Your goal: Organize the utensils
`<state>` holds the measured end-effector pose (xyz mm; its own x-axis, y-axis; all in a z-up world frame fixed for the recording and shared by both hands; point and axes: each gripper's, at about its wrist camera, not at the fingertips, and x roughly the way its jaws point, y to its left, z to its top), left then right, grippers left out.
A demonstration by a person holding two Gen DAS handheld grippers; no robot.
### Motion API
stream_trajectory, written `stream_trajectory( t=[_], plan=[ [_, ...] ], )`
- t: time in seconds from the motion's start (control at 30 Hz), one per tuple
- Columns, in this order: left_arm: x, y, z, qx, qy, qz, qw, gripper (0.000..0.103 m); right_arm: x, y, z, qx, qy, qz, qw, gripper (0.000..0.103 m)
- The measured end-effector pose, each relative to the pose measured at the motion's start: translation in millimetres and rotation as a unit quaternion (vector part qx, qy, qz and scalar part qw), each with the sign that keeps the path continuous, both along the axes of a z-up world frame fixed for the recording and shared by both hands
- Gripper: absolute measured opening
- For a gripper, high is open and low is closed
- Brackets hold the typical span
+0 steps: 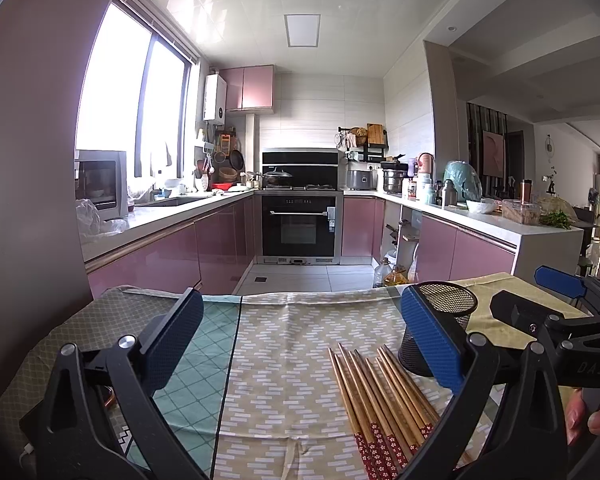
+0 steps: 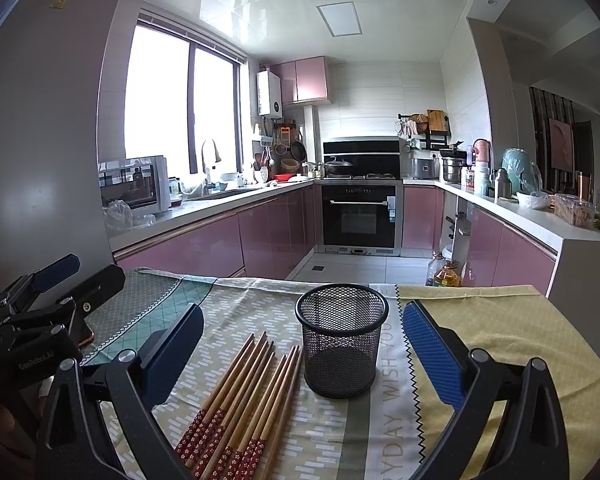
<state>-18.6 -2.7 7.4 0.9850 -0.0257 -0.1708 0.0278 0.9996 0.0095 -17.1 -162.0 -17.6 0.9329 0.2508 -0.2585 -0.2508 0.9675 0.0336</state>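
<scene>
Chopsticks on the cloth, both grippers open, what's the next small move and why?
Probably lower the right gripper toward the chopsticks and close on a few near their bare wooden ends. They lie loose on the tablecloth, just left of the upright mesh cup, which looks empty. The left gripper is also open and holds nothing.

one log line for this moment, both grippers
left gripper: open, empty | right gripper: open, empty | chopsticks: flat on cloth, left of cup | cup: upright, empty | phase: pre-grasp
</scene>
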Motion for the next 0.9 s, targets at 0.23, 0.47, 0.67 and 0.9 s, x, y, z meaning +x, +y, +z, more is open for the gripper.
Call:
stream_trajectory(
  t=[0.23,0.47,0.67,0.9],
  plan=[
    [0.1,-0.2,0.2,0.000,0.000,0.000,1.0000,0.097,0.1,-1.4,0.1,0.001,0.001,0.000,1.000,0.097],
    [0.1,0.1,-0.2,0.000,0.000,0.000,1.0000,0.097,0.3,-2.0,0.3,0.001,0.001,0.000,1.000,0.097],
    [0.1,0.2,-0.2,0.000,0.000,0.001,1.0000,0.097,0.6,-1.6,0.7,0.002,0.002,0.000,1.000,0.097],
    [0.1,0.1,-0.3,-0.001,0.001,0.000,1.0000,0.097,1.2,-1.0,-1.6,0.004,0.001,-0.002,1.000,0.097]
  ],
)
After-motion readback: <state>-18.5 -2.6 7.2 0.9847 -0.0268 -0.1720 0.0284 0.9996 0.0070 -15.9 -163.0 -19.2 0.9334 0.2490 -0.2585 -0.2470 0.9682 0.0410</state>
